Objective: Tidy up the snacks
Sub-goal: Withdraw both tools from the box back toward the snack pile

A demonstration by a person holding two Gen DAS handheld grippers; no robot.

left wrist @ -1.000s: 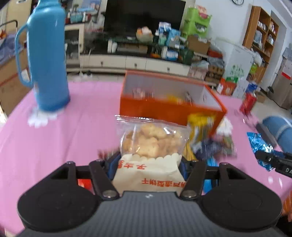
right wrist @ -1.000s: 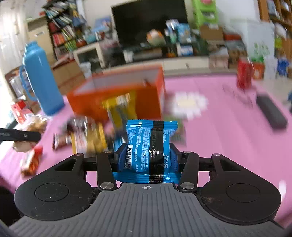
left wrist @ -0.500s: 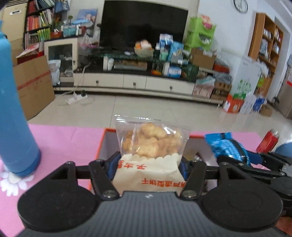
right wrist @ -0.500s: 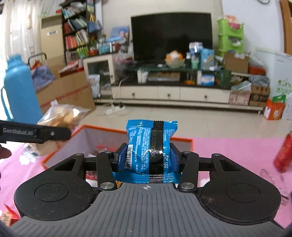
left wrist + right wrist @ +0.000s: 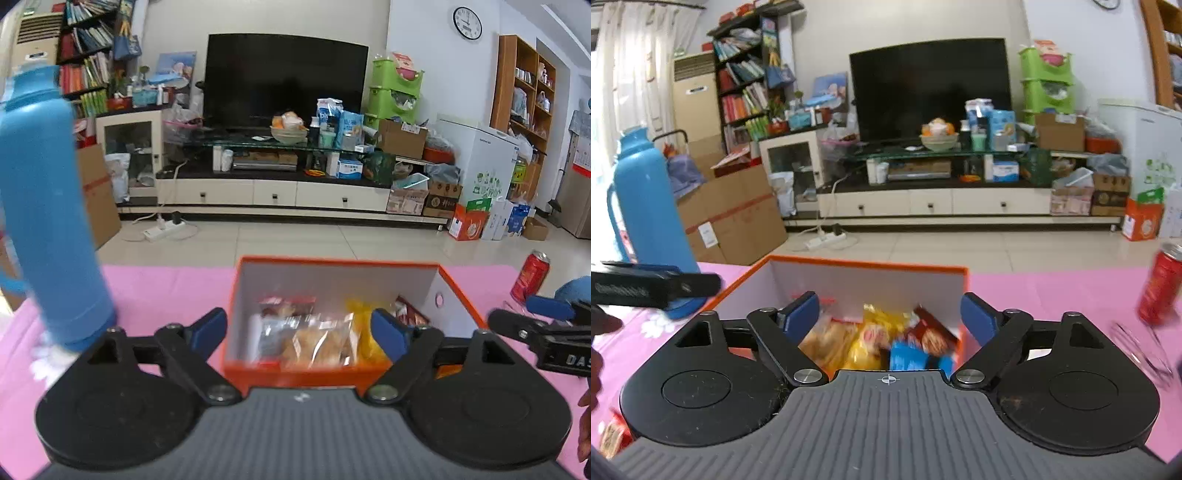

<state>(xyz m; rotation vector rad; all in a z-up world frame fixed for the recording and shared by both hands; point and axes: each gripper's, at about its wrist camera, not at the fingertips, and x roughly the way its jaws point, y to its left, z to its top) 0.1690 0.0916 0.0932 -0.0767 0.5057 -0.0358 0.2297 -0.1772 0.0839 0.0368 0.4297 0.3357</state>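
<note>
An orange box (image 5: 332, 374) with white inner walls stands on the pink table and holds several snack packets. My left gripper (image 5: 300, 329) hangs over it, jaws opening, nothing between them. The clear bag of biscuits (image 5: 321, 341) lies blurred inside the box below. In the right wrist view the same orange box (image 5: 857, 264) is under my right gripper (image 5: 889, 317), whose jaws are also opening and hold nothing. The blue packet (image 5: 909, 356) lies blurred inside, beside a yellow packet (image 5: 873, 338). The right gripper's finger (image 5: 532, 332) shows at the right edge of the left wrist view.
A tall blue thermos (image 5: 48, 221) stands on the table to the left of the box. A red can (image 5: 1160, 288) stands at the right near the table's far edge. A red snack packet (image 5: 613, 437) lies at the near left. Beyond the table is tiled floor.
Both grippers moved over the orange box and let go: the biscuit bag and the blue packet left the jaws and dropped into the box. Both sets of jaws now stand wide.
</note>
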